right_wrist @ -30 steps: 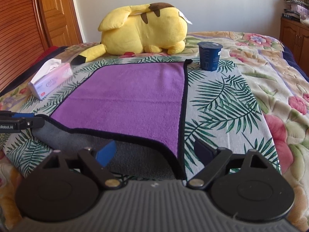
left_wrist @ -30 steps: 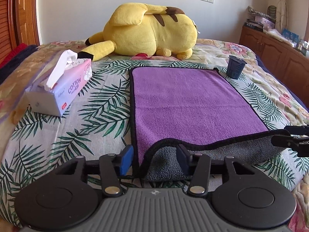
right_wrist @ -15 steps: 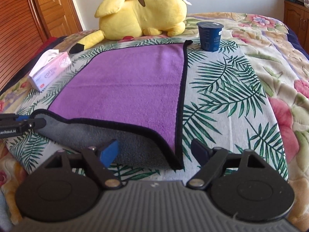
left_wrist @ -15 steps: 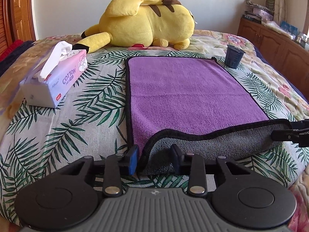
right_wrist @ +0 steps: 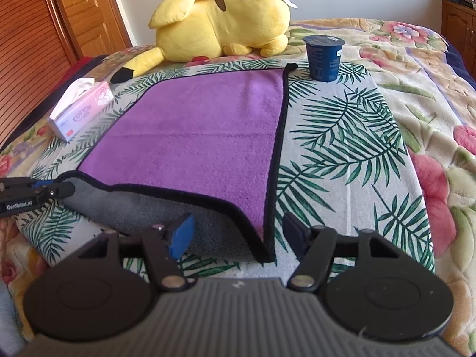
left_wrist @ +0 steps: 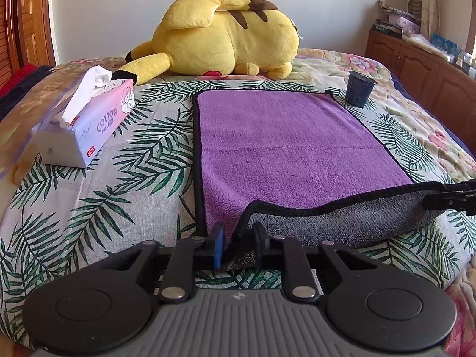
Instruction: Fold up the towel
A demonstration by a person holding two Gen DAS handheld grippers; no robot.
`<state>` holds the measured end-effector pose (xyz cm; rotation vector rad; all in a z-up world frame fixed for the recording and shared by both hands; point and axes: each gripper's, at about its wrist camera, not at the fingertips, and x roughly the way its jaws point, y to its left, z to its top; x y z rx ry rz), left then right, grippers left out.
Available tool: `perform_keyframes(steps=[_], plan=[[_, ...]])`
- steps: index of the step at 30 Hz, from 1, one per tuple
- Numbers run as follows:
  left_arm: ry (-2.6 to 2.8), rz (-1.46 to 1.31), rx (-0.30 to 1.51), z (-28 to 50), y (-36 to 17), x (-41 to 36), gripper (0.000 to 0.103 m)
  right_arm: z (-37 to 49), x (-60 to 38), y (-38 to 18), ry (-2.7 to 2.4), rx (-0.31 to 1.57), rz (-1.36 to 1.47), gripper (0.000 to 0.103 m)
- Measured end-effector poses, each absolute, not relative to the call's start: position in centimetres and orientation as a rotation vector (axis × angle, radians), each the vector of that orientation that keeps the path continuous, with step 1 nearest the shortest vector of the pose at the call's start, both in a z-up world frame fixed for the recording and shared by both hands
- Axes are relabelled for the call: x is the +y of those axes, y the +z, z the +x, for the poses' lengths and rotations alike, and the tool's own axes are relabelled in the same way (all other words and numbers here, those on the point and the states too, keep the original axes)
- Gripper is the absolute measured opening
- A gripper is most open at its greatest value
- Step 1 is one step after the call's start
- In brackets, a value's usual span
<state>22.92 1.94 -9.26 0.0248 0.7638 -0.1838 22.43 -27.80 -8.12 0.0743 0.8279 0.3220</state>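
A purple towel with black trim and a grey underside lies flat on the bed; it also shows in the right wrist view. Its near edge is turned up, showing grey. My left gripper is nearly shut on the near left corner of the towel. My right gripper is open, its jaws either side of the near right corner, which lies on the bed between them. The left gripper shows at the left edge of the right wrist view, and the right gripper at the right edge of the left wrist view.
A yellow plush toy lies past the towel's far edge. A tissue box sits left of the towel. A dark blue cup stands by the far right corner. A wooden cabinet stands right of the bed.
My left gripper's jaws have closed in on the near left corner of the towel. Both grippers have risen slightly and tilted down. The right gripper stays open.
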Motion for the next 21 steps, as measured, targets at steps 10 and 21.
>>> perform_keyframes(steps=[10, 21], plan=[[-0.182, 0.037, 0.767, 23.0, -9.58, 1.92, 0.0, 22.38, -27.6, -8.22, 0.366, 0.839, 0.075, 0.041], [-0.178, 0.027, 0.736, 22.69, -9.24, 2.0, 0.0, 22.36, -27.83, -8.22, 0.351, 0.826, 0.063, 0.01]])
